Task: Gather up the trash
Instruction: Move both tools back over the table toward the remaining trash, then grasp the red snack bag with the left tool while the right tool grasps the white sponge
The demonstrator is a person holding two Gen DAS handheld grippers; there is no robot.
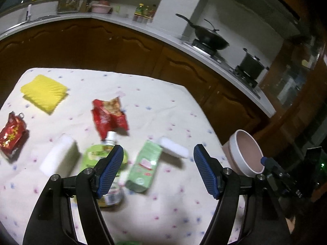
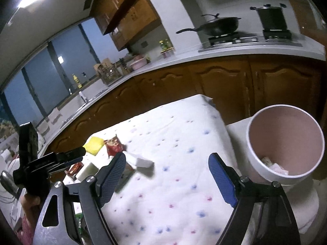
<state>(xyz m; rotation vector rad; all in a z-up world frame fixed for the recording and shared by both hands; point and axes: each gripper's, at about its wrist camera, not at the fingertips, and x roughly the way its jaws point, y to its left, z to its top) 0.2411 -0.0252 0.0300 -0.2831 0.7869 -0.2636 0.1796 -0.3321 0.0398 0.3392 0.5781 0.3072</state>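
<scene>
White spotted cloth [image 1: 163, 106] covers the table under both grippers. The pink bin [image 2: 286, 143] stands right of the right gripper [image 2: 167, 175], its base cut off; its contents are indistinct. The green bottle [image 1: 96, 157] is partly hidden behind the left gripper [image 1: 158, 169]. The green carton [image 1: 143, 165] lies just ahead between its fingers. Both grippers are spread and empty.

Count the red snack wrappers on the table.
2. One red wrapper lies mid-table beyond the green bottle; the other red wrapper sits at the left edge. More may be hidden behind the grippers.
</scene>
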